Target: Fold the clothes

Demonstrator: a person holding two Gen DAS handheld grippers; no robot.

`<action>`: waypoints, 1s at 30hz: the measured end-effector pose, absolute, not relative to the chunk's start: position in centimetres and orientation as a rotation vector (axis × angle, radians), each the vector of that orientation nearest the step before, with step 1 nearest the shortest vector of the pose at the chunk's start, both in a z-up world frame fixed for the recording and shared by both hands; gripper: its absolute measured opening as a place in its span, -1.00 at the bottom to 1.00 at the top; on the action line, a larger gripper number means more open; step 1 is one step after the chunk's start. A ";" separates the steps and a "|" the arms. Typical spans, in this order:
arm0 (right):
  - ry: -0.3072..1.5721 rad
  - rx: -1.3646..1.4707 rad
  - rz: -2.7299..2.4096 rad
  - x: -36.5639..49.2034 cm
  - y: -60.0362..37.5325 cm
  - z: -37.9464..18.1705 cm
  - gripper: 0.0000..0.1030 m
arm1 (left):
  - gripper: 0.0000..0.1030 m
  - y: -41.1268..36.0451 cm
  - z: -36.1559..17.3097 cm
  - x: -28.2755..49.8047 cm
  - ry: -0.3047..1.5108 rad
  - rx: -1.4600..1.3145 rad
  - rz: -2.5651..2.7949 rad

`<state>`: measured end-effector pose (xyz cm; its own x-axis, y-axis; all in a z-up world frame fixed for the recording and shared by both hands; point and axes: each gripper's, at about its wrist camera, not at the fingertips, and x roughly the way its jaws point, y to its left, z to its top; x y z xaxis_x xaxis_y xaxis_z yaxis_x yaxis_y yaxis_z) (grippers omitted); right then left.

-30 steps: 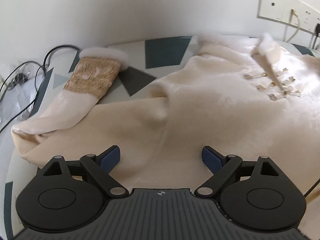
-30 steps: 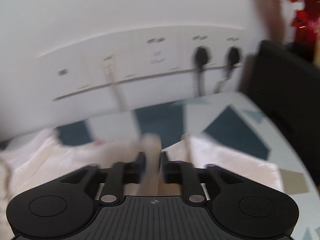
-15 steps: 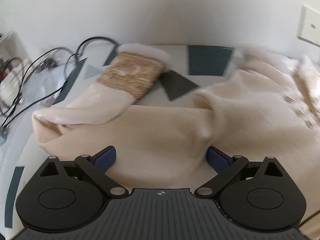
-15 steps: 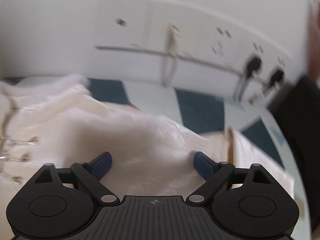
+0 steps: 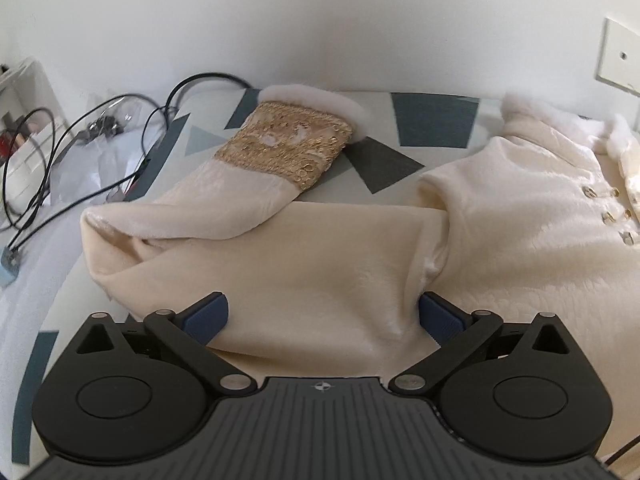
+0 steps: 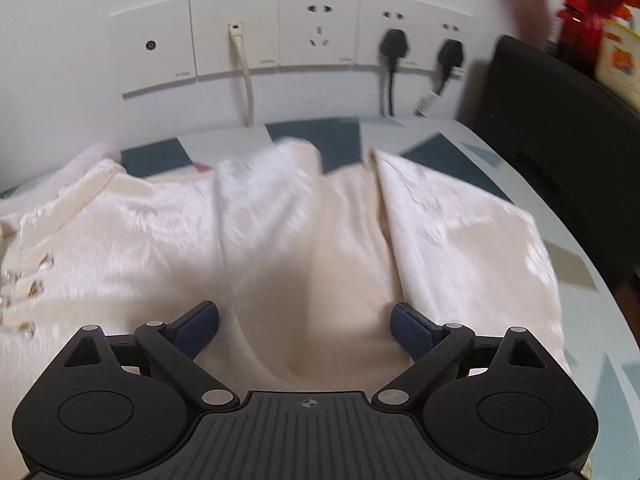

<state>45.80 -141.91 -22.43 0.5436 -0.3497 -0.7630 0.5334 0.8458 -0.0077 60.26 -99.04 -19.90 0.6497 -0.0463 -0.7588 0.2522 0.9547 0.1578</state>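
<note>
A cream coat lies spread on the patterned table, its sleeve stretching left, gold-trimmed cuff pointing far. The left gripper and right gripper both hover spread wide over fabric; a second ago the right was pinching cloth. Black cables lie far left, wall sockets beyond.

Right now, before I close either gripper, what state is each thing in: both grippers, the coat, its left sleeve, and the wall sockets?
left gripper: open, fingers apart over the sleeve cloth, gripping nothing.
right gripper: open, above the cloth, gripping nothing.
cream coat: spread flat on the patterned table, unfolded.
sleeve: bent back on itself, gold cuff lying flat.
wall sockets: two black plugs and one white cable plugged in.
</note>
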 end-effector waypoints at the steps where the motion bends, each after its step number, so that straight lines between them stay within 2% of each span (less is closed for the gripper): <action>1: 0.849 0.244 -0.541 45.1 -141.7 -22.4 0.77 | 1.00 -98.9 -19.9 60.2 0.845 0.263 -0.185; 15: 0.951 0.347 -0.674 37.5 -139.0 -21.5 0.77 | 1.00 -96.2 -20.3 57.0 0.846 0.178 -0.257; 17: 0.981 0.344 -0.688 38.1 -138.8 -20.9 0.77 | 1.00 -95.6 -20.2 57.2 0.863 0.154 -0.270; 19: 1.009 0.339 -0.701 38.9 -138.5 -20.2 0.50 | 1.00 -94.9 -19.9 57.3 0.878 0.145 -0.267; 20: 1.002 0.324 -0.697 39.5 -138.0 -19.6 0.46 | 1.00 -94.3 -19.5 57.2 0.853 0.136 -0.246; 25: 0.865 0.267 -0.558 43.5 -134.9 -16.8 0.58 | 0.99 -92.2 -17.0 58.4 0.695 0.143 -0.247; 30: 0.863 0.343 -0.277 51.0 -132.2 -17.0 0.51 | 0.96 -95.4 -17.0 62.2 0.597 0.451 -0.515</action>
